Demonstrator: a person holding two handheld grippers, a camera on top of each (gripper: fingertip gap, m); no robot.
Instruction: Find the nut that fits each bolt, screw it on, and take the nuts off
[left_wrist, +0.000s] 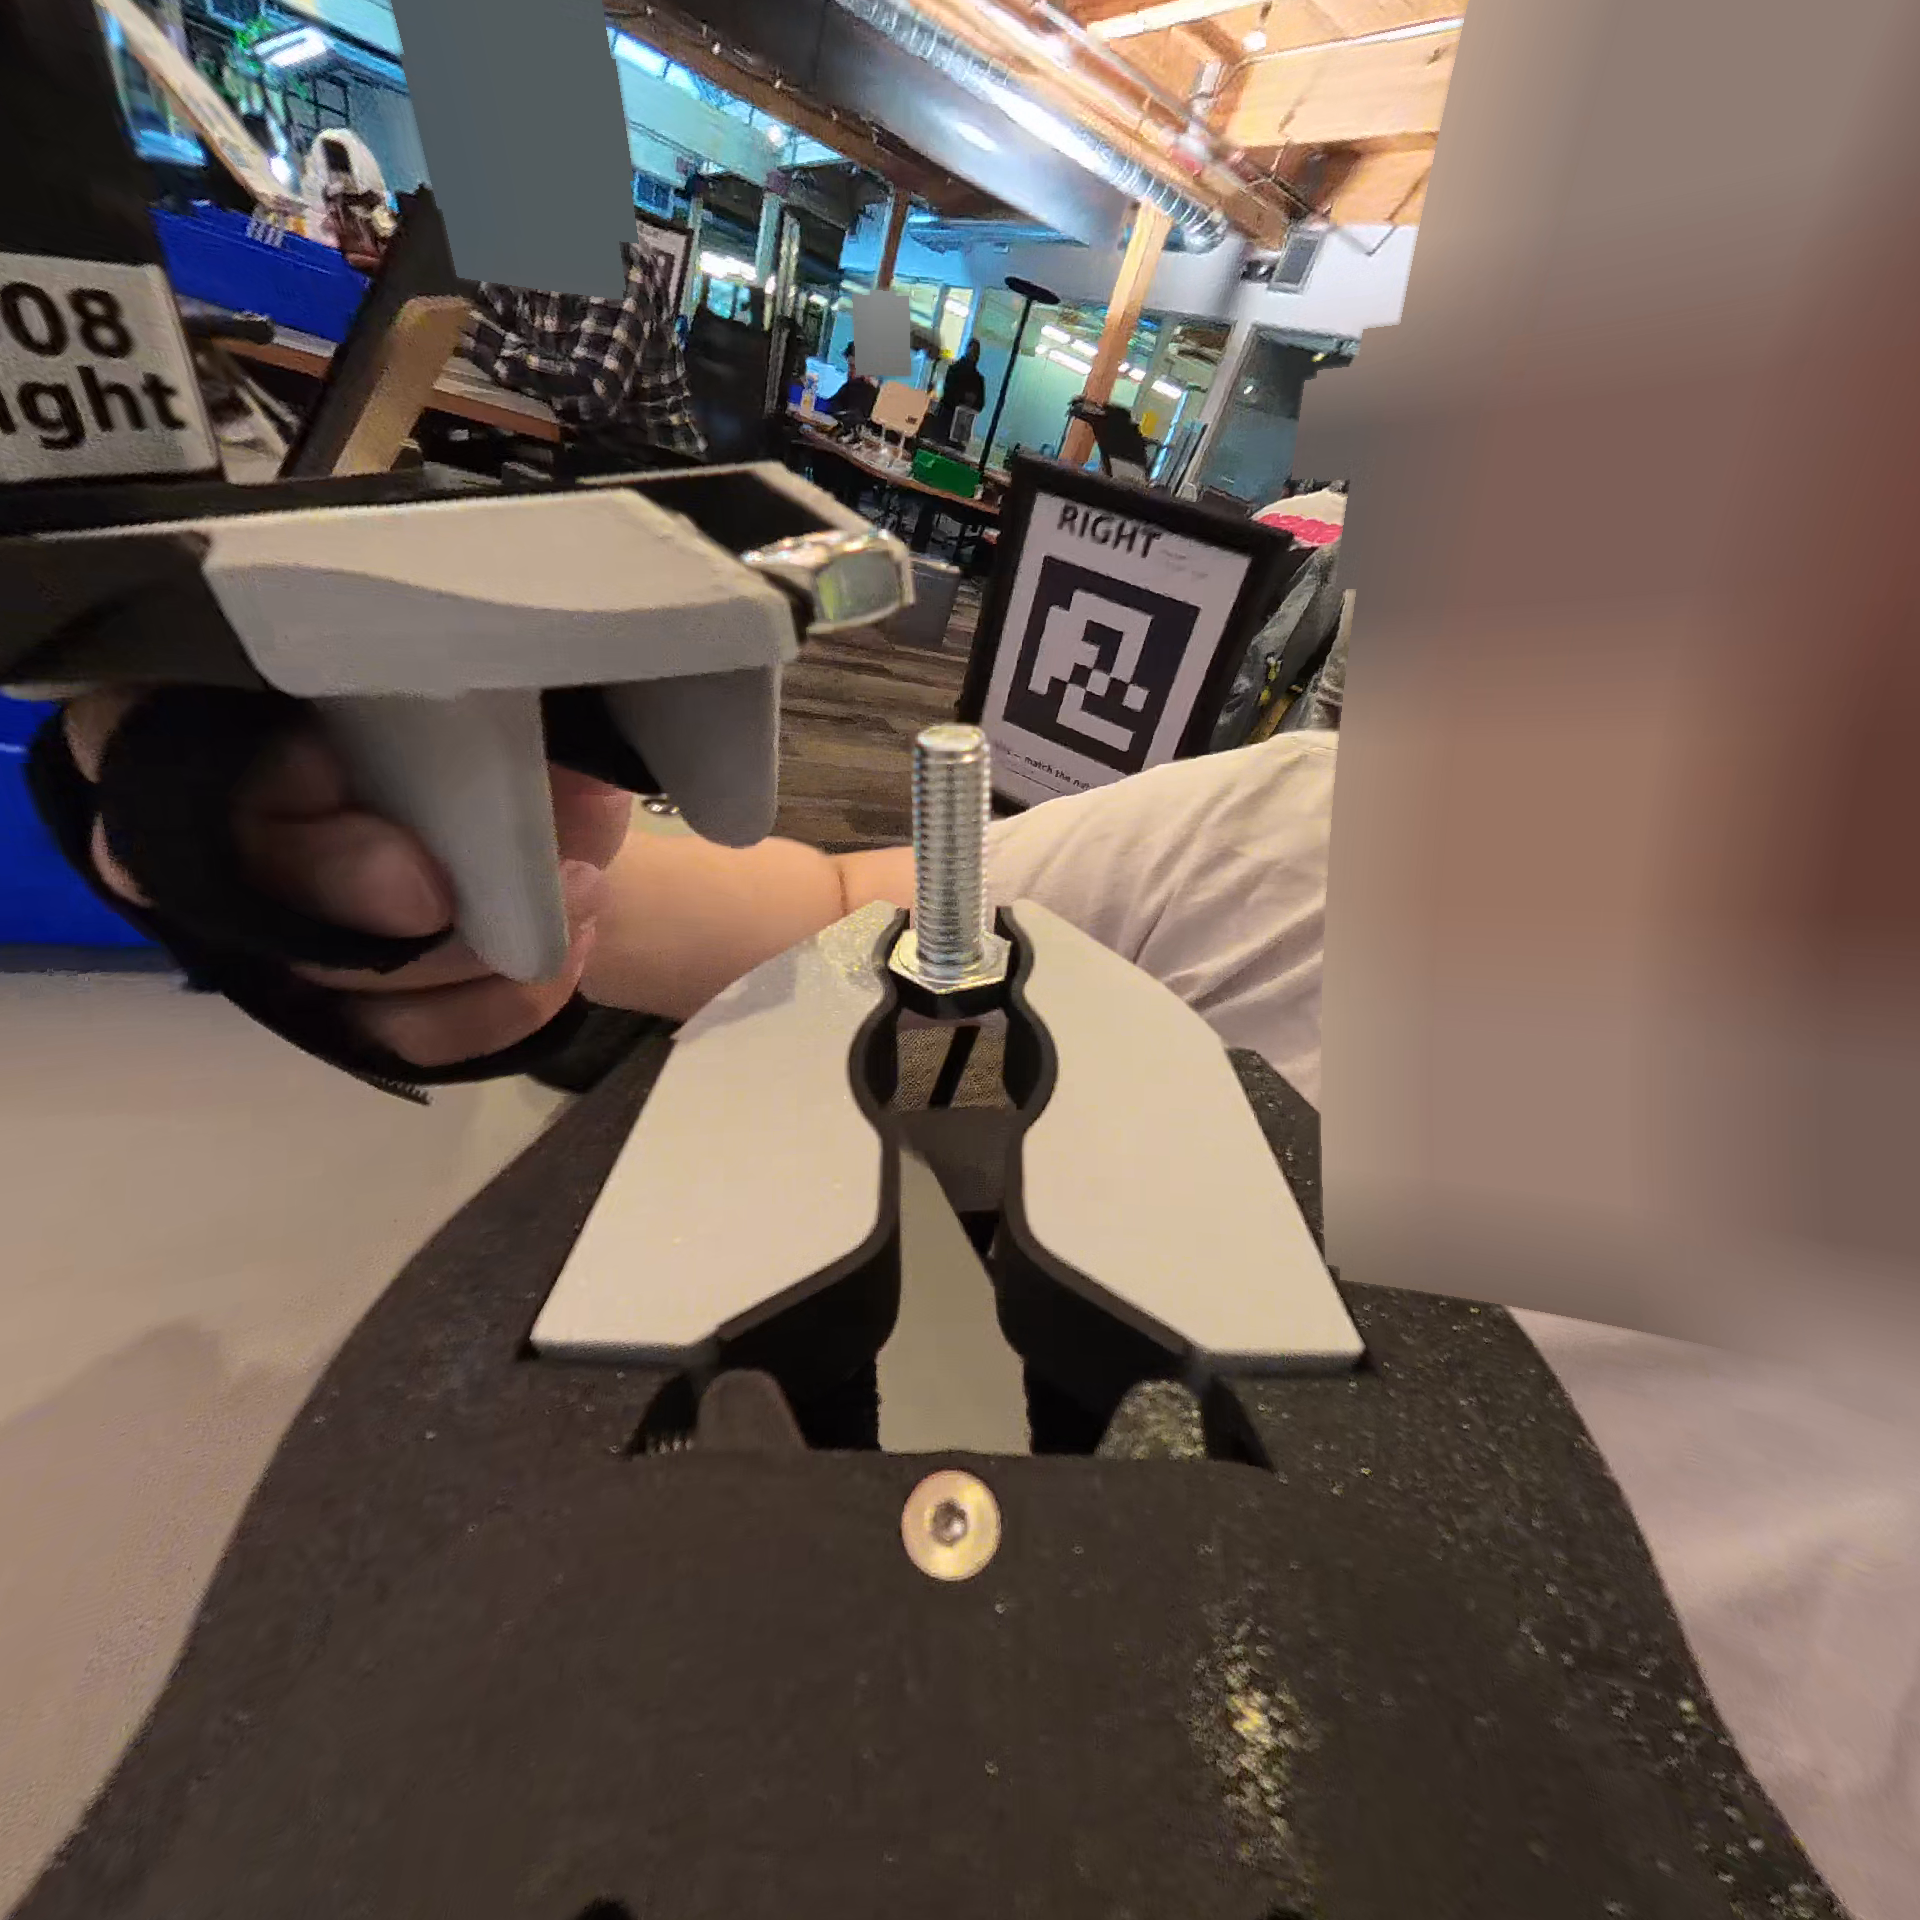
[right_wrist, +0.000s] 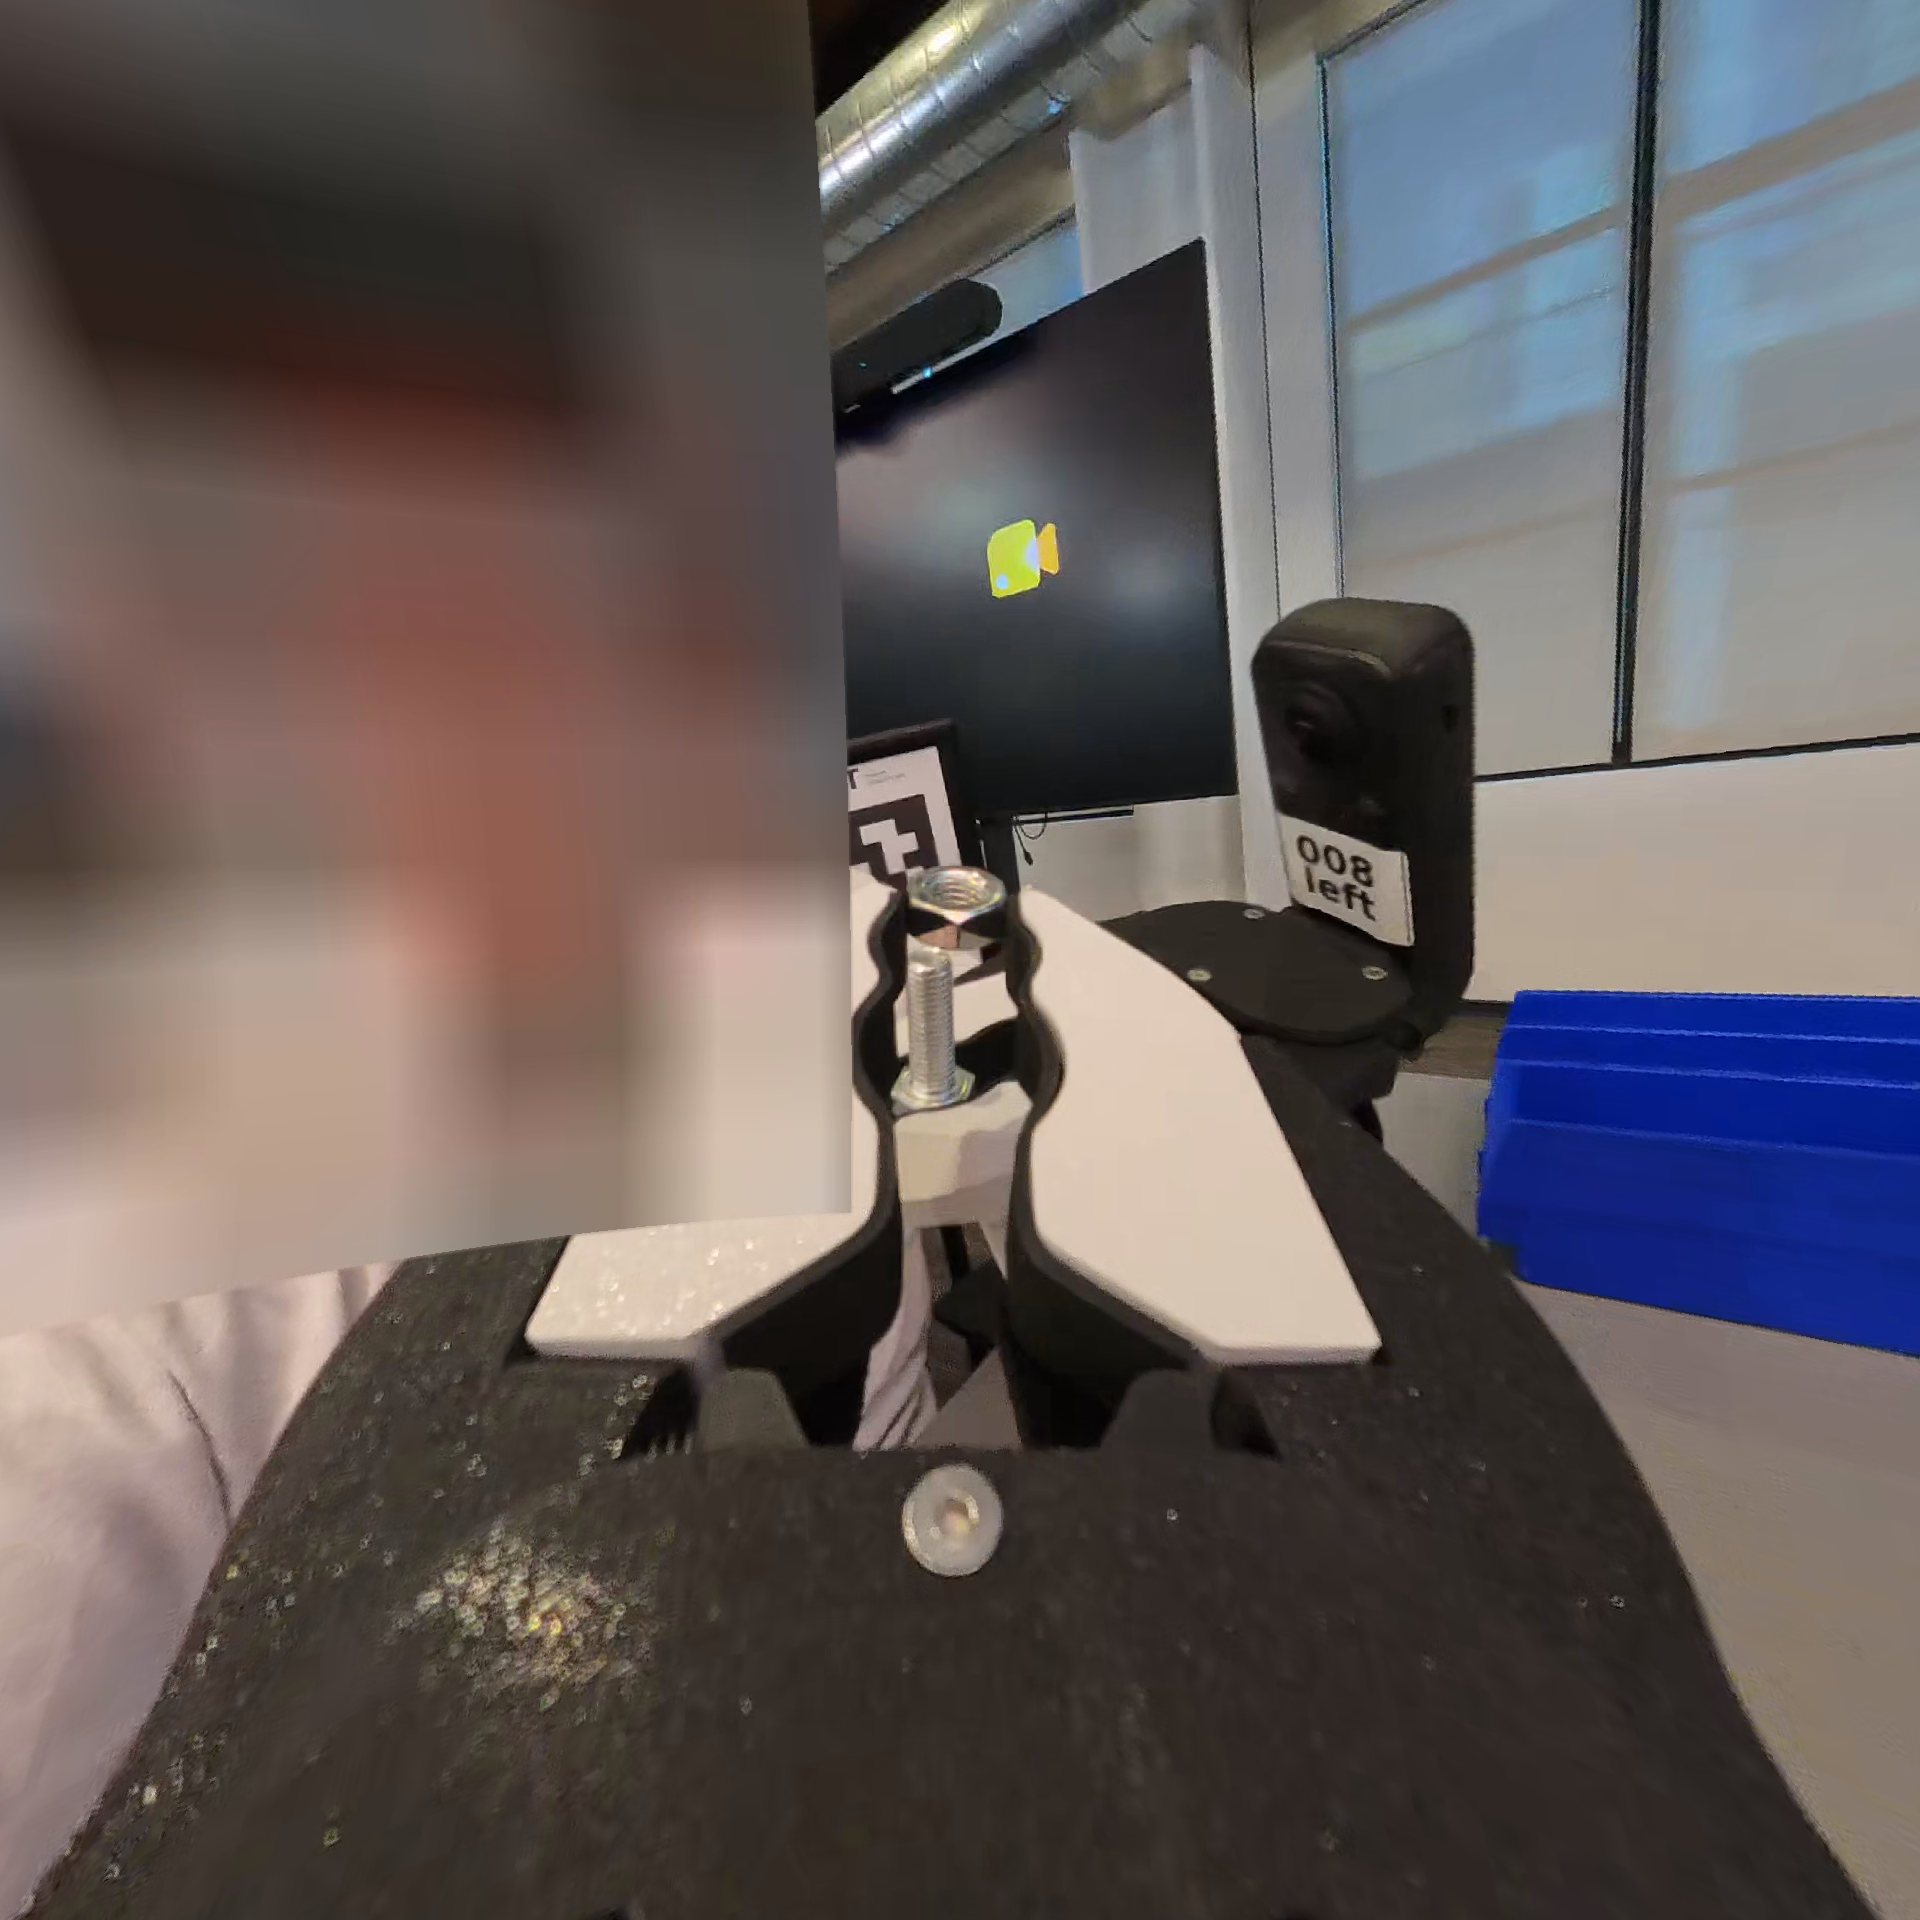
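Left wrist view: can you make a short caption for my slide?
Left gripper clamps a bolt upright by its head while the right gripper holds a nut above it.

Pale grey table (right_wrist: 1714, 1455), blue bin (right_wrist: 1704, 1143) resting on it

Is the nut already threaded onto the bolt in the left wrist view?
No: the nut sits in the right gripper up and left of the bolt, clear of its tip, while the left gripper clamps the bolt's head.

Both my tools are clamped shut right now: left tool (left_wrist: 951, 961) points away from me, right tool (left_wrist: 831, 592) sits sideways above it, gloved hand (left_wrist: 312, 894) squeezing.
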